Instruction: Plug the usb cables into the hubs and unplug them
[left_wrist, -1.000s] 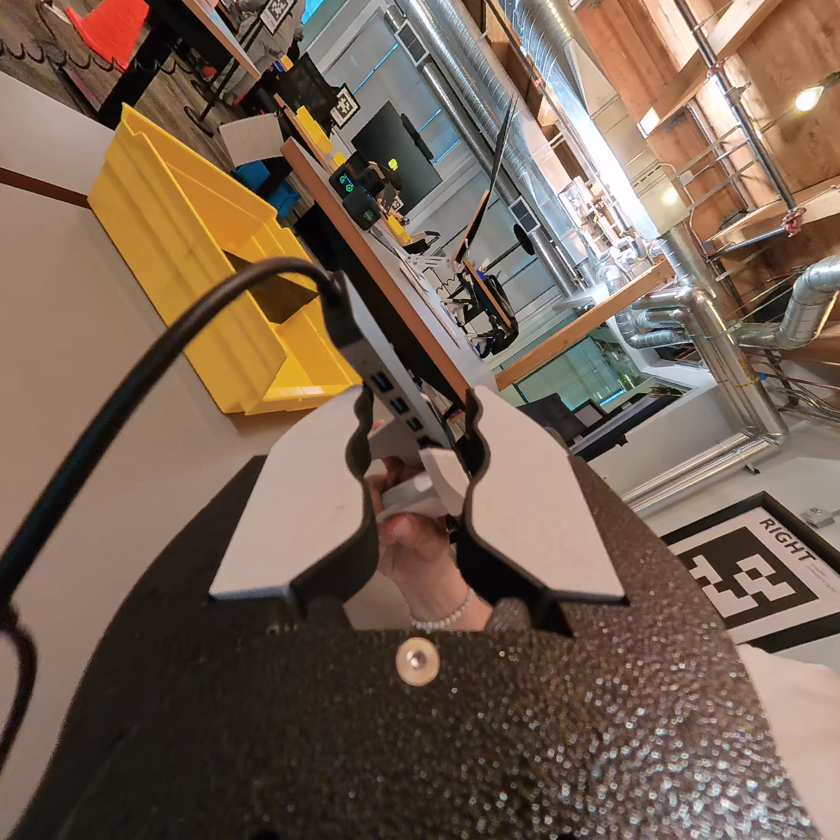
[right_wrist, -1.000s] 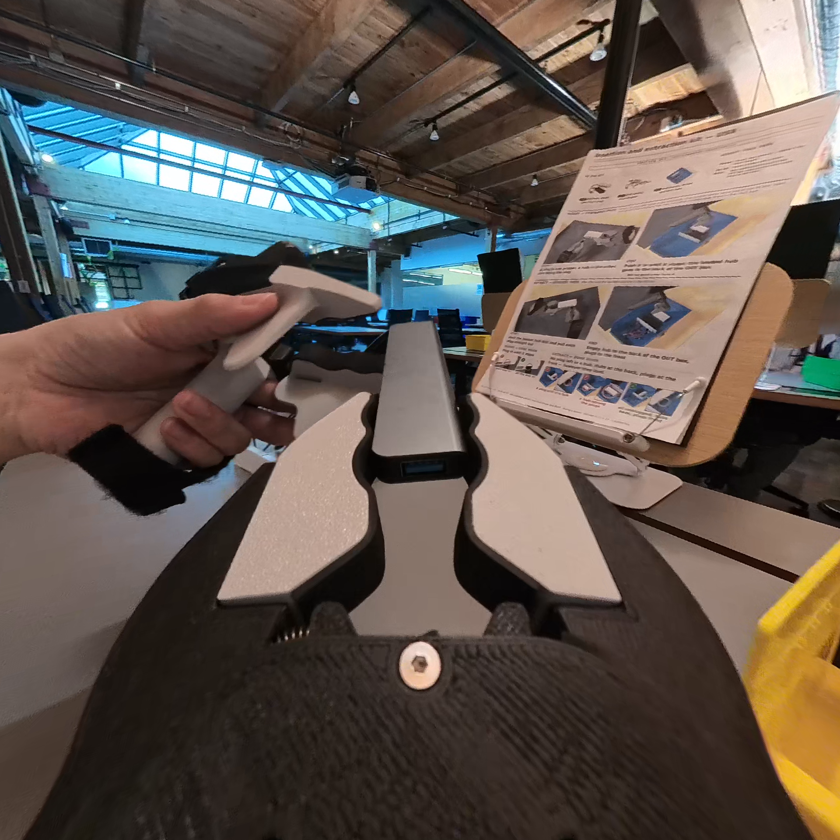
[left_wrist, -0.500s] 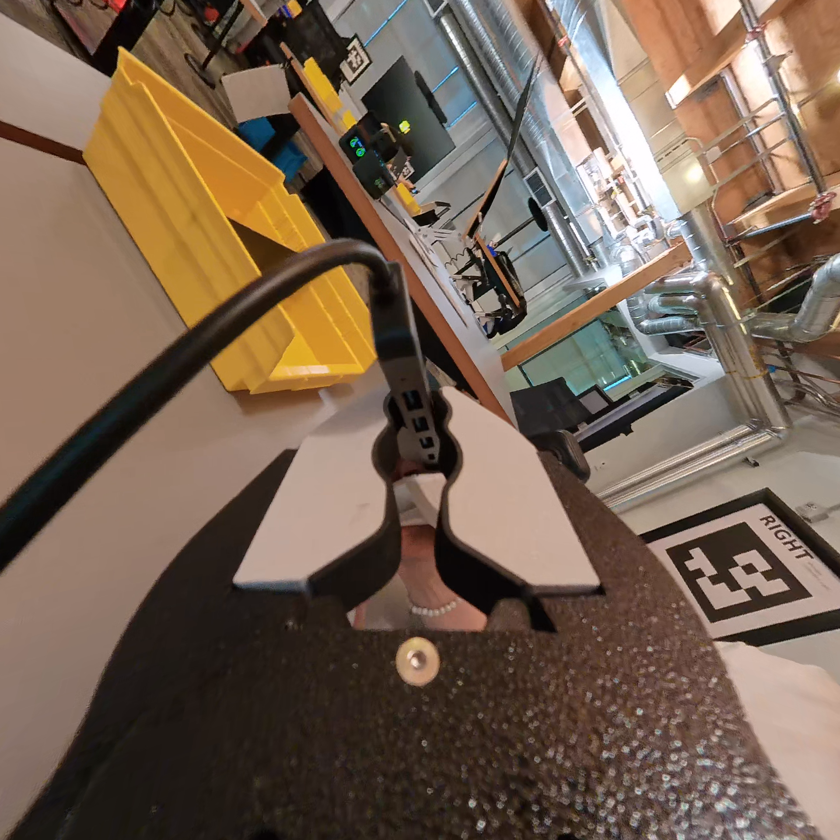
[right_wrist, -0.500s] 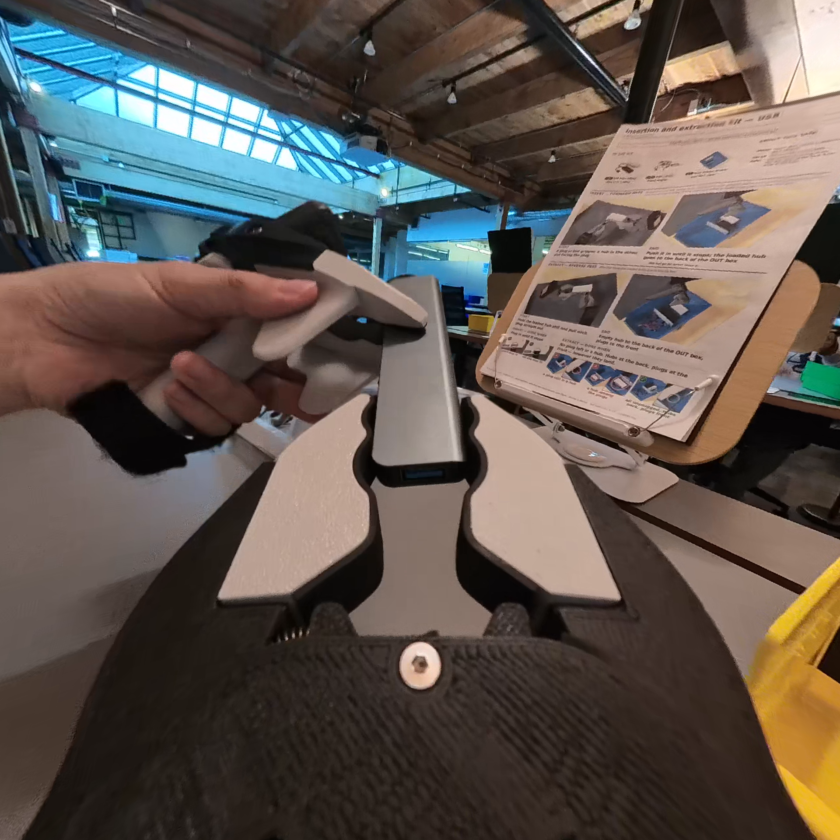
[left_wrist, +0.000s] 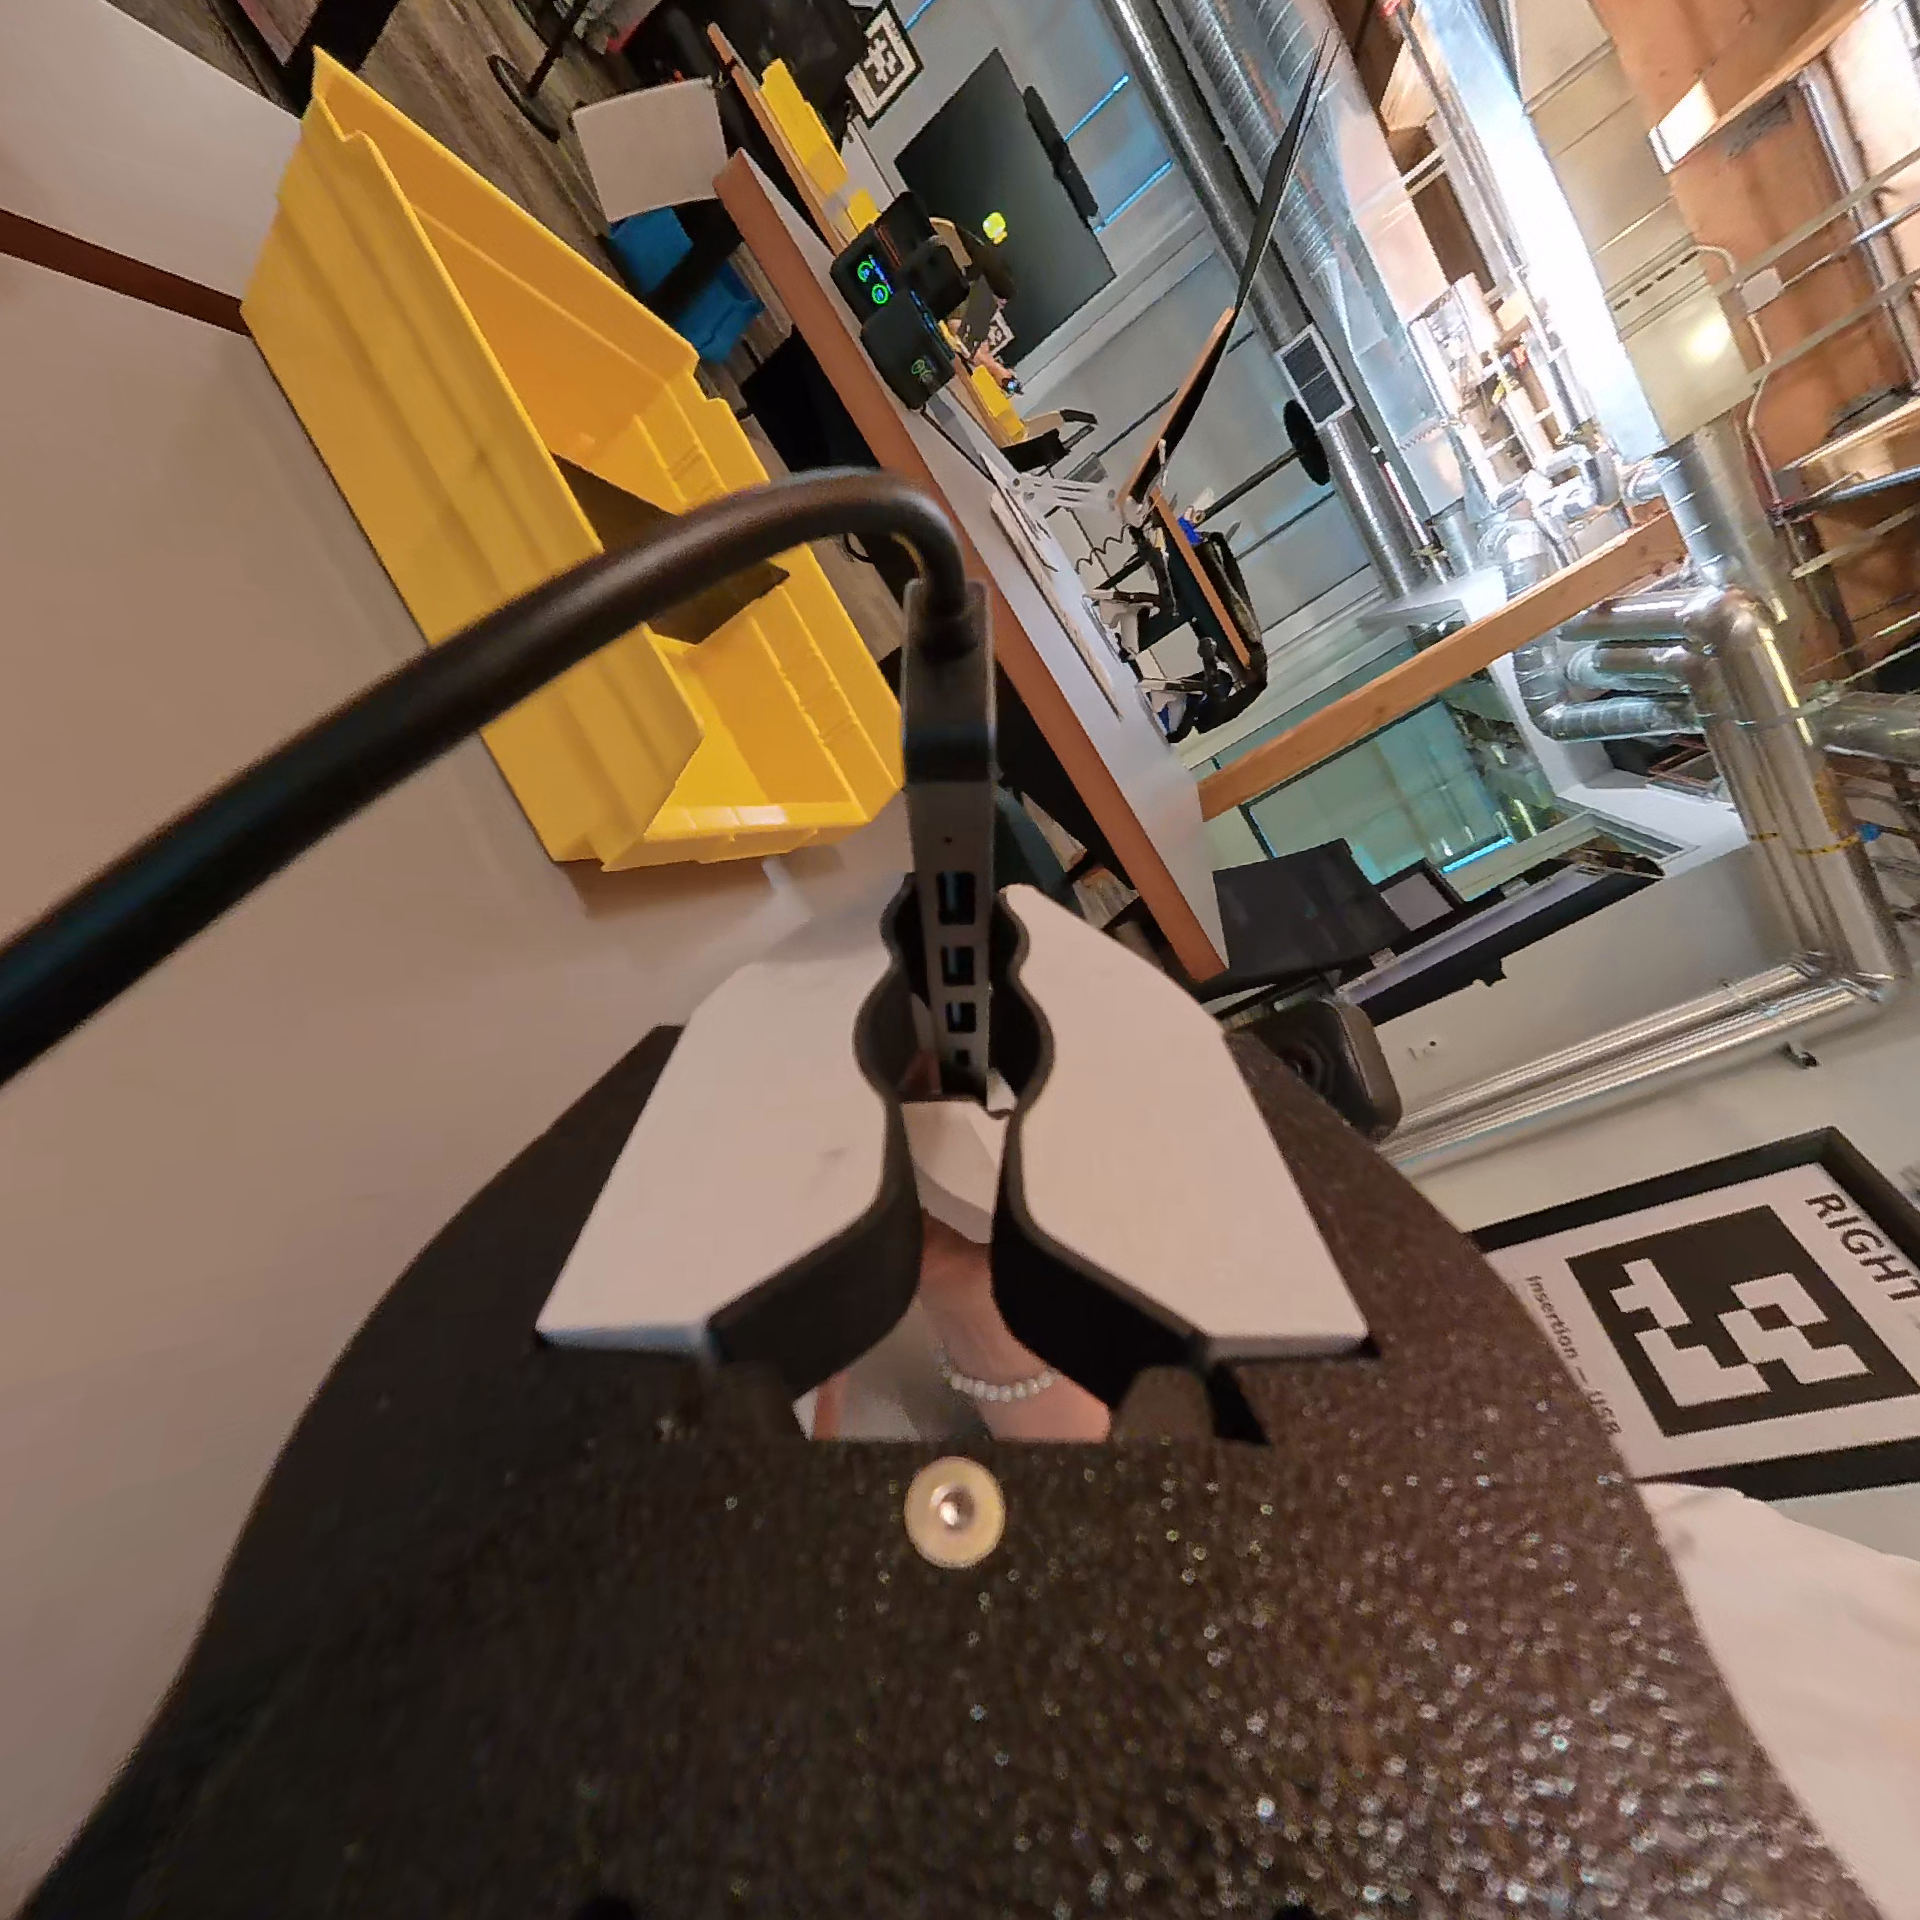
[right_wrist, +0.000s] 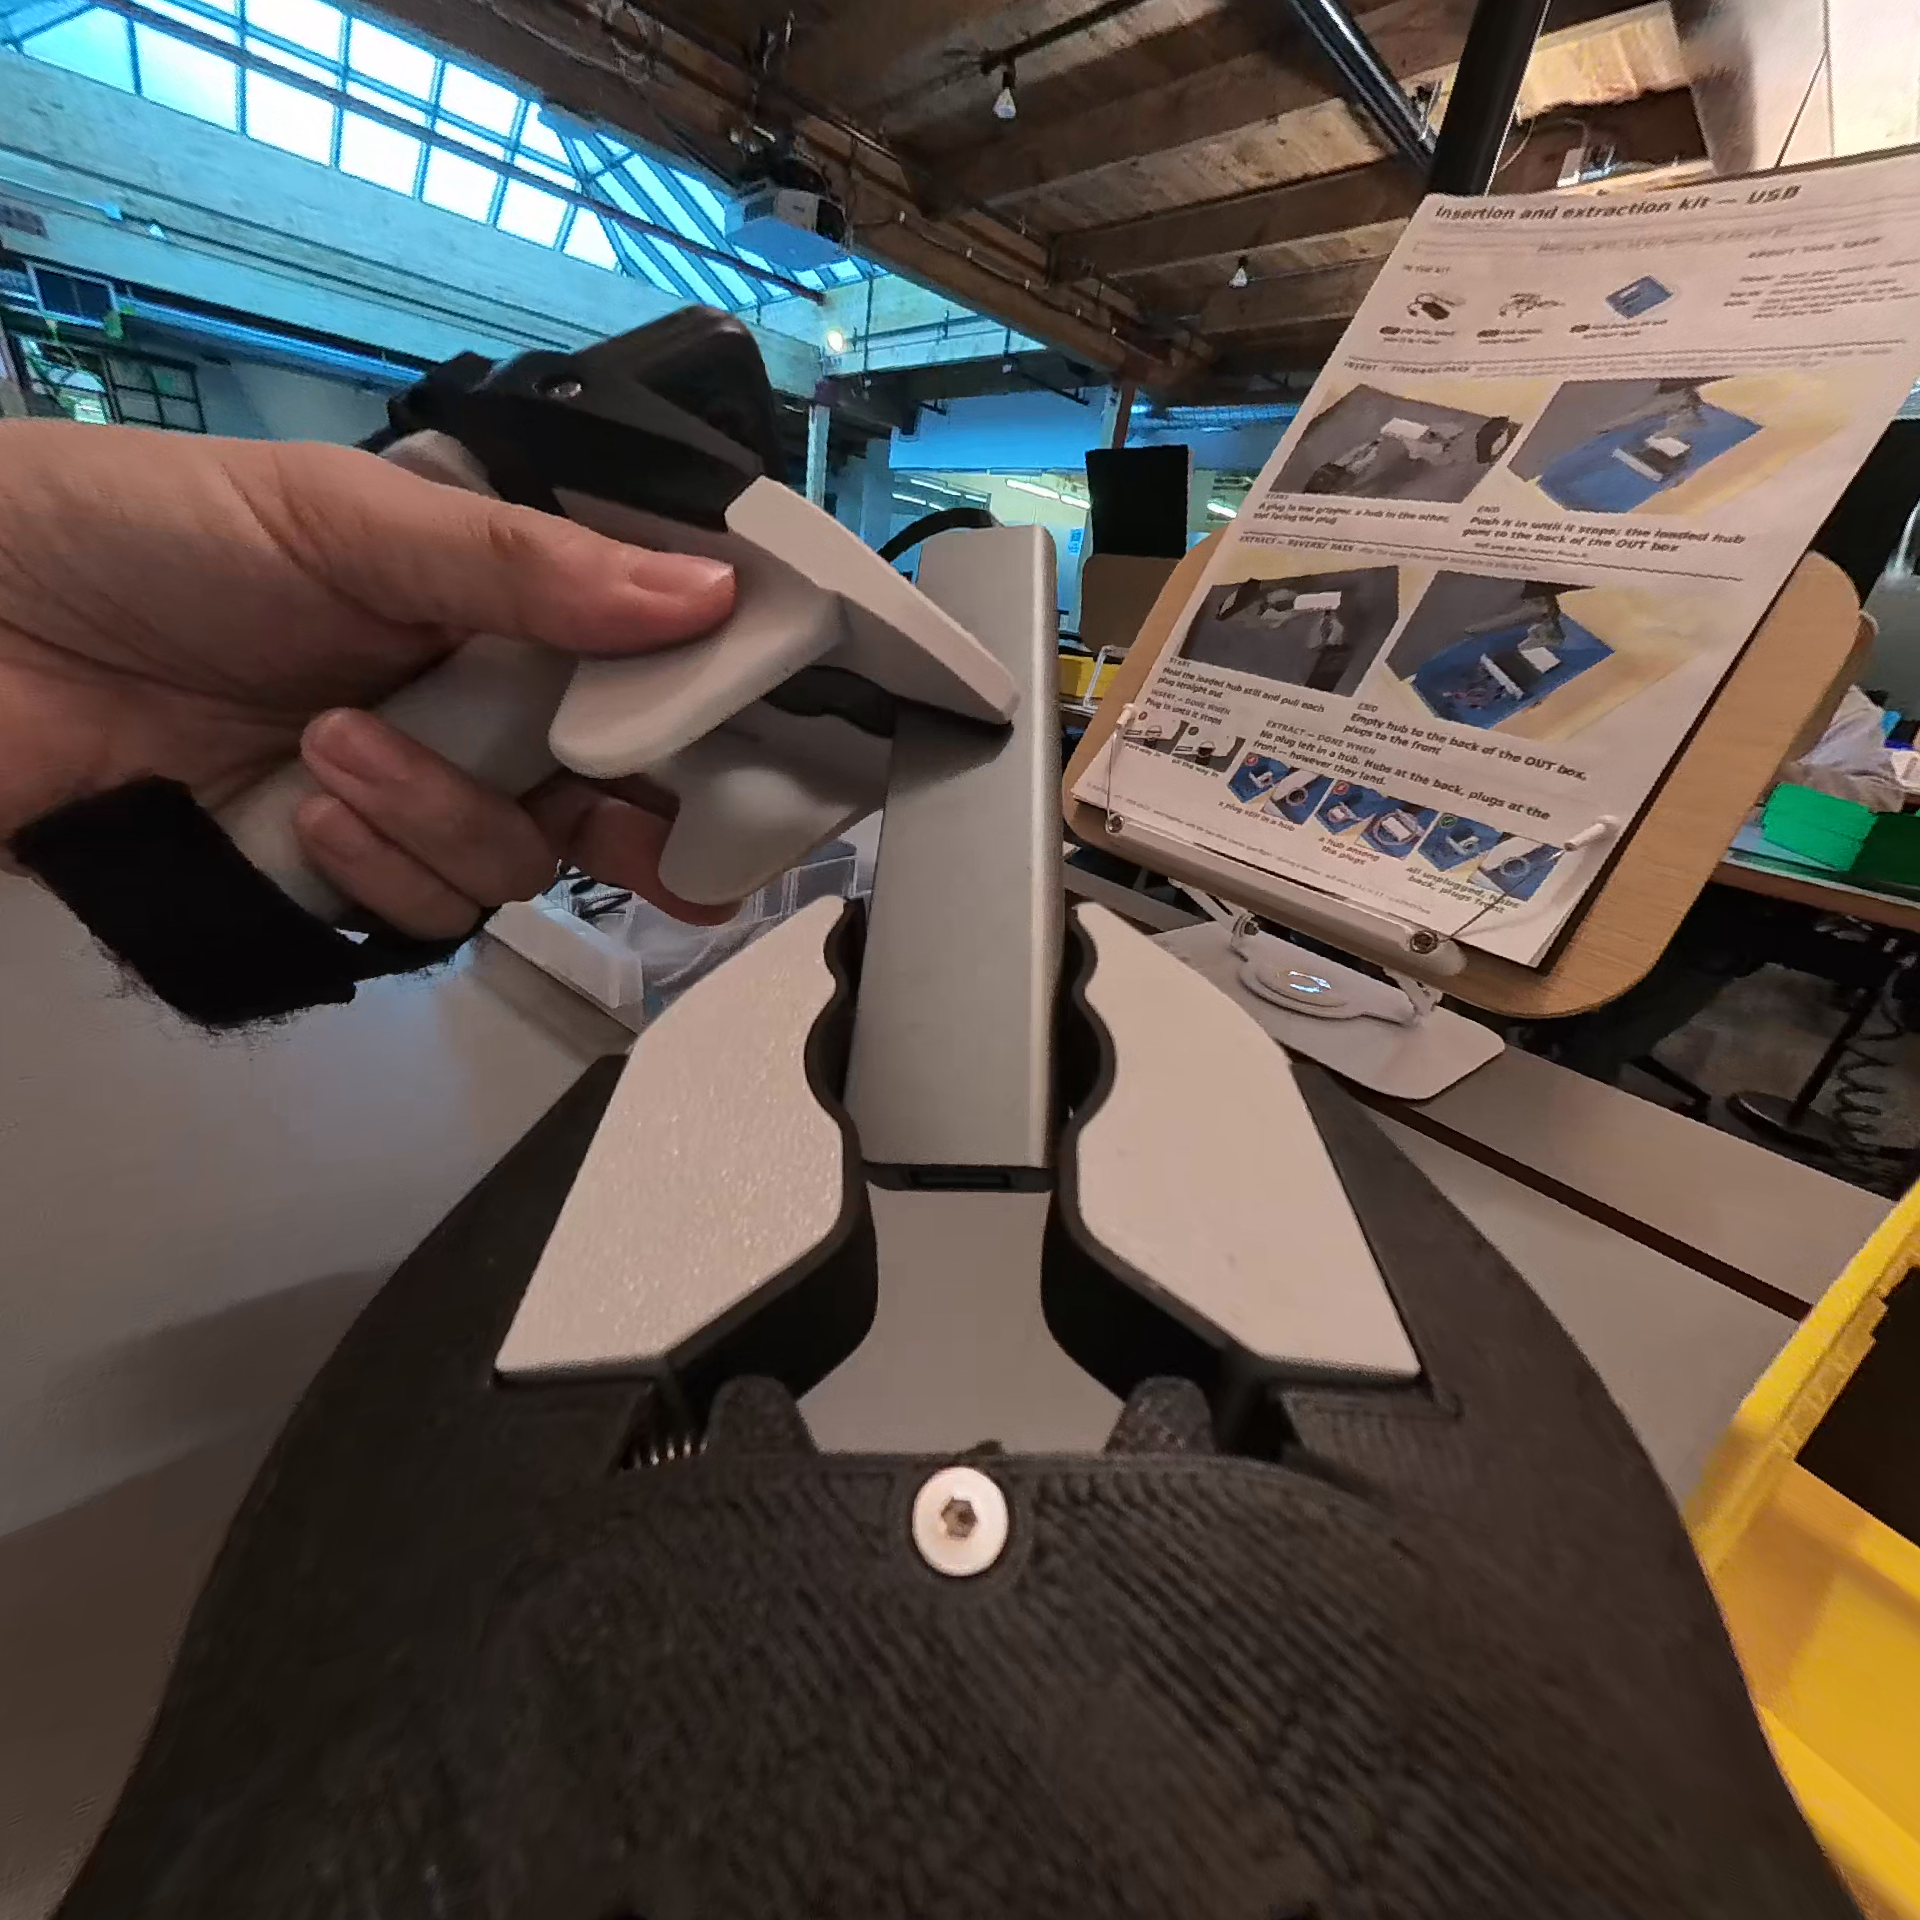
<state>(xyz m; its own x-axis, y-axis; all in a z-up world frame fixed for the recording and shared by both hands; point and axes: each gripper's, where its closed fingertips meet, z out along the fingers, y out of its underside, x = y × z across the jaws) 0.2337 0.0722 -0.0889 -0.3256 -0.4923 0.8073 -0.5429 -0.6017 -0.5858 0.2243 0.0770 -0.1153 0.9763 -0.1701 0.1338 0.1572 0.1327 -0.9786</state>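
Over the last second the left gripper (left_wrist: 951, 935) had come in from wide apart at the side of the hub (left_wrist: 943, 748) and closed. Its fingers now sat against the hub's thin port edge, pinching it across its flat faces. In the right wrist view one left finger lay on the hub's upper face toward 10 o'clock and the other lay beneath it. The person's hand (right_wrist: 312, 623) was wrapped round the handle.

The right gripper (right_wrist: 956, 935) remained clamped on the grey hub's near end, fingers pressed to its two long sides. The hub stood up toward 12 o'clock, off the surface (left_wrist: 208, 935).

The hub's own black cable (left_wrist: 416, 686) left its far end and arced away toward 9 o'clock. The ports visible between the left fingers looked empty, and no separate plug showed in either view.

With both grippers on the same hub, this read as a handover or regrip, not an insertion. The right would probably need to let go before it could fetch a plug. The yellow bin (left_wrist: 468, 364) sat well apart at 11 o'clock in the left wrist view.
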